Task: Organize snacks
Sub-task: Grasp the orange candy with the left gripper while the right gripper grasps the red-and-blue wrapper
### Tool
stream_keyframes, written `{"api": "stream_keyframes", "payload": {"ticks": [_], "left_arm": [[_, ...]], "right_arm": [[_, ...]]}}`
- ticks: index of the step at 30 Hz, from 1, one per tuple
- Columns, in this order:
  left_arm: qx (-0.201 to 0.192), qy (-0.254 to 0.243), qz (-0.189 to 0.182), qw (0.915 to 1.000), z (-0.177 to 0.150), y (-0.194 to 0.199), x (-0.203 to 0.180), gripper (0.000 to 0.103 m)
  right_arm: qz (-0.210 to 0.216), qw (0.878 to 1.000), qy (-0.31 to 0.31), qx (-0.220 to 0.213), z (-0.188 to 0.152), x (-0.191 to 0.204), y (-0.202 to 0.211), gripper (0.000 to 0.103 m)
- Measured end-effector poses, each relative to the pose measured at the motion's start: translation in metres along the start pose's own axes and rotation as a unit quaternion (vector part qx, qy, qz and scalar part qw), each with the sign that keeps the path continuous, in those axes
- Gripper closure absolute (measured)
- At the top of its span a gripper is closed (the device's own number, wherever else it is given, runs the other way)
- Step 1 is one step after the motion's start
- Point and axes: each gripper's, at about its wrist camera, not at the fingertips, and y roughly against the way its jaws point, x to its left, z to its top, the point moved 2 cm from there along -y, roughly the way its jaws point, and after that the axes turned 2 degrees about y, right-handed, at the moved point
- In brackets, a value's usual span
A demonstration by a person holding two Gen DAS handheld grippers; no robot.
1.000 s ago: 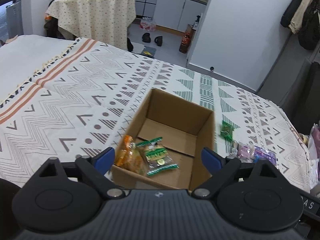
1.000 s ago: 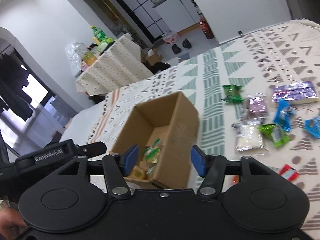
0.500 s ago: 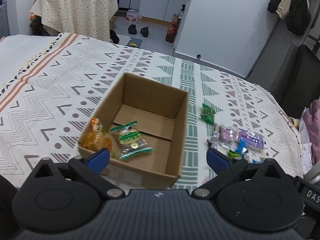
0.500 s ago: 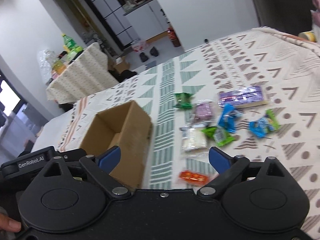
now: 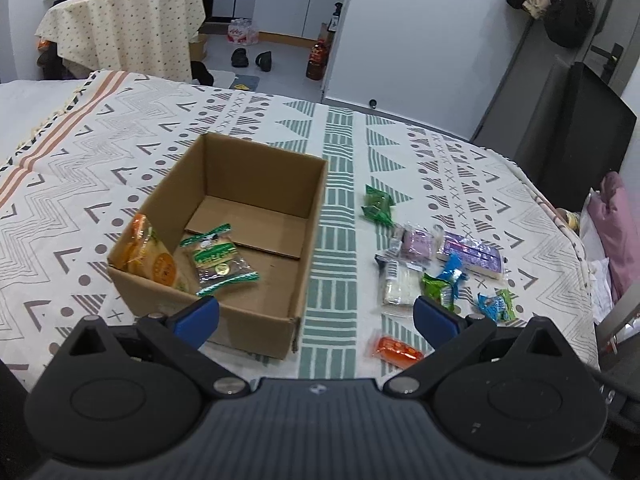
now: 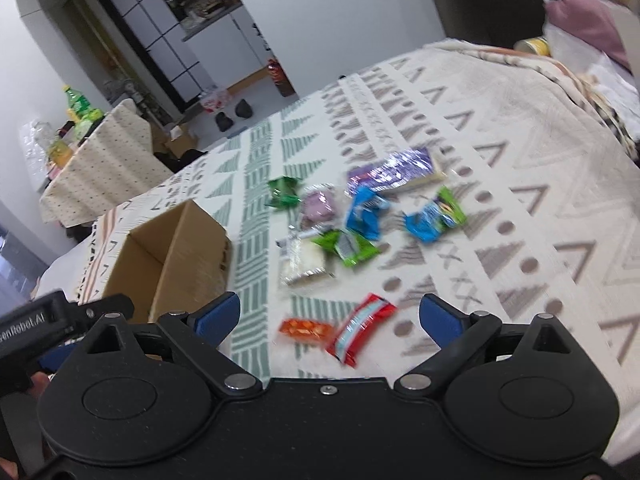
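Note:
An open cardboard box (image 5: 308, 204) (image 6: 188, 240) sits on the patterned cloth. Inside it lie an orange snack pack (image 5: 150, 258) and a clear pack with green trim (image 5: 218, 258). Right of the box are several loose snacks: a green packet (image 5: 377, 205) (image 6: 285, 192), a purple bar (image 5: 472, 254) (image 6: 394, 170), a white pack (image 5: 398, 284) (image 6: 302, 262), a small orange packet (image 5: 396, 347) (image 6: 306, 329) and a red wrapper (image 6: 360, 328). My left gripper (image 5: 316, 314) is open and empty near the box's front wall. My right gripper (image 6: 330, 316) is open and empty, just before the orange and red packets.
The cloth-covered surface (image 5: 100, 152) ends at the far side, with floor, shoes and a bottle (image 5: 316, 56) beyond. A second covered table (image 5: 120, 28) with drinks stands at the back left. Pink bedding (image 5: 616, 224) lies past the right edge.
Both grippers have swung right, away from over the box toward the loose snacks. The right gripper's fingers stand wider apart than a second ago.

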Motion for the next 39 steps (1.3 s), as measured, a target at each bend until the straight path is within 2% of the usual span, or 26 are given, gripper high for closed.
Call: {"api": "stream_keyframes", "payload": {"ticks": [8,13,19,22,23,24,26,31,37,39], "left_arm": [[0.035,-0.007,-0.038,0.9986,-0.01,-0.012,-0.021,0.0],[0.051,-0.017,-0.047,0.9974,-0.02,-0.022,-0.032,0.0],[0.065,-0.017,-0.066,0.9955,-0.029,-0.039,-0.039,0.001],[0.067,-0.01,-0.07,0.9953,-0.032,-0.049,-0.04,0.003],[0.068,-0.005,-0.07,0.9952,-0.033,-0.052,-0.039,0.003],[0.067,0.002,-0.07,0.9952,-0.034,-0.055,-0.039,0.007],[0.069,0.015,-0.071,0.995,-0.035,-0.062,-0.039,0.013],[0.087,0.043,-0.08,0.992,-0.038,-0.083,-0.04,0.039],[0.103,0.078,-0.083,0.9882,-0.041,-0.102,-0.039,0.059],[0.112,0.086,-0.085,0.9864,-0.043,-0.106,-0.039,0.061]], "right_arm": [[-0.03,0.999,-0.018,0.011,-0.011,-0.014,-0.001,0.006],[-0.038,0.998,-0.051,0.028,-0.013,-0.027,-0.011,0.008],[0.001,0.994,-0.096,0.049,-0.018,-0.038,-0.025,0.022],[0.001,0.992,-0.109,0.061,-0.018,-0.041,-0.039,0.034],[0.001,0.992,-0.113,0.064,-0.018,-0.042,-0.044,0.041],[0.002,0.991,-0.119,0.067,-0.017,-0.043,-0.049,0.046],[0.014,0.988,-0.135,0.067,-0.015,-0.044,-0.057,0.049],[0.025,0.985,-0.149,0.082,-0.016,-0.045,-0.074,0.057],[0.024,0.984,-0.15,0.095,-0.018,-0.043,-0.086,0.06],[0.02,0.984,-0.149,0.099,-0.018,-0.043,-0.092,0.066]]}}
